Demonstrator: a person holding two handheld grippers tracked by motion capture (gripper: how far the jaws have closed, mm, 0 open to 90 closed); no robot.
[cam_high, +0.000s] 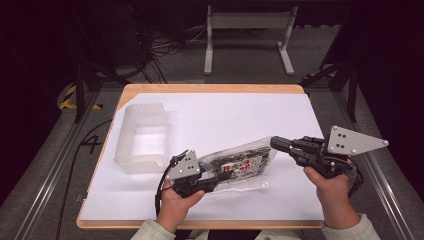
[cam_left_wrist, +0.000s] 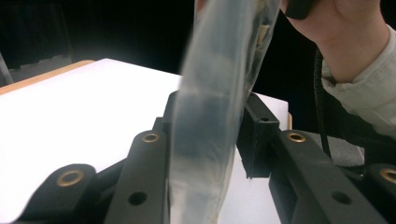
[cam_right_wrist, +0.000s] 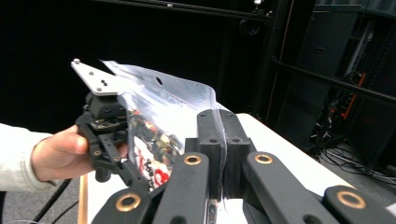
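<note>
Between the two grippers, just above the worktop (cam_high: 300, 107): clear plastic bag (cam_high: 239, 164) w/ dark contents and a red/white label, held at both ends, stretched roughly L-R near the front edge.

Right gripper (cam_right_wrist: 223, 140): jaws clenched flat on the bag's edge, film pinched between the pads, no gap visible. In the high view the right gripper (cam_high: 278, 144) points left toward the bag's upper-right corner; right hand (cam_high: 332, 187) grips it from below/behind, forearm coming up from the bottom edge, grey plate up top tilted.

Left gripper (cam_left_wrist: 212, 126): bag runs edge-on straight through between the jaws. Left jaw sits against the film, right jaw close beside it; reads as grasping the bag, but blur on the film makes the contact on the right side hard to confirm. High view: left gripper (cam_high: 212, 181) at the bag's lower-left end, left hand (cam_high: 177, 200) under it, wrist angled up-right.

Outward: translucent plastic tub (cam_high: 141, 137) on the worktop's left side, apart from the bag, looks empty. White sheet covers most of the worktop.

Hard to read: label text too small/blurred. Bag contents unclear. Left jaw tips hidden by the bag in the high view. Both sleeves cut off at the frame bottom.
</note>
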